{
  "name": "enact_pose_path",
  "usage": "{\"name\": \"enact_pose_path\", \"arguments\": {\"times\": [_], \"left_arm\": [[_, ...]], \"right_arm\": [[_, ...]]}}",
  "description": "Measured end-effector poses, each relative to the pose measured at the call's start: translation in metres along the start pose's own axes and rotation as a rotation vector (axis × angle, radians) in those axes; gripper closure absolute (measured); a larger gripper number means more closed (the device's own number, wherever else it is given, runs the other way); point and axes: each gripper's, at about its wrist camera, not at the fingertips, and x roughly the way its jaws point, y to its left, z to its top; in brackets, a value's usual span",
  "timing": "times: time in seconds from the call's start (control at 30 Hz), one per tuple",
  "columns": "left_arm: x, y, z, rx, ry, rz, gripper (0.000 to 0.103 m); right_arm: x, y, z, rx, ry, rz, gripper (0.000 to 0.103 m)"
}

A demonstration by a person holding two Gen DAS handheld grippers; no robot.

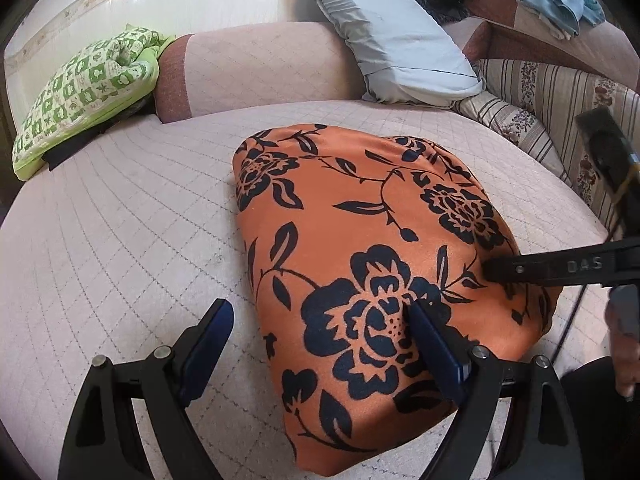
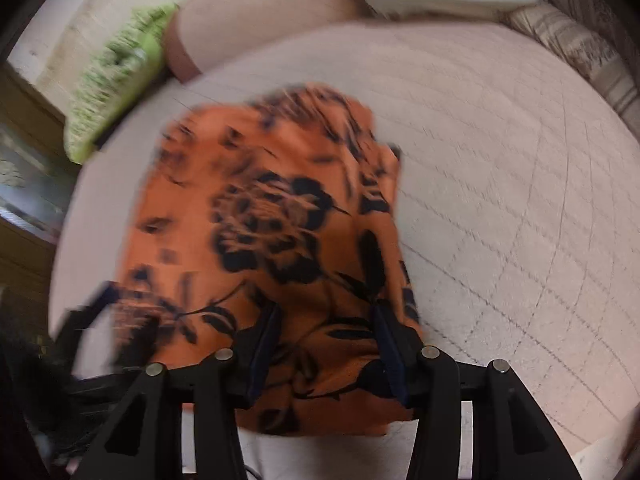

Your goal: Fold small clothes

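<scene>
An orange cloth with black flowers lies folded into a compact slab on the pale quilted sofa seat. My left gripper stands wide open at its near left edge, with the right finger resting on the cloth and the left finger over bare seat. A finger of my right gripper reaches in from the right and touches the cloth's right edge. The right wrist view is blurred: my right gripper points steeply down over the cloth, jaws partly apart, nothing pinched between them.
A green checked cushion lies at the back left beside the armrest. At the back sit a grey pillow, a striped floral cushion and blue clothes. A person's hand shows at the right edge.
</scene>
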Motion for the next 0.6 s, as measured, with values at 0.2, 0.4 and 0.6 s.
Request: {"name": "enact_pose_path", "arguments": {"times": [0.2,0.4,0.6], "left_arm": [[-0.003,0.004,0.001,-0.008,0.000,0.001,0.014],[-0.029,0.032,0.018,-0.094,-0.060,-0.065,0.014],[-0.059,0.066,0.037,-0.249,-0.079,0.245,0.010]], "right_arm": [[0.004,-0.004,0.005,0.025,0.011,0.010,0.043],[-0.042,-0.031,0.017,0.101,-0.073,0.192,0.036],[-0.131,-0.028,0.028,0.043,-0.353,0.146,0.035]]}}
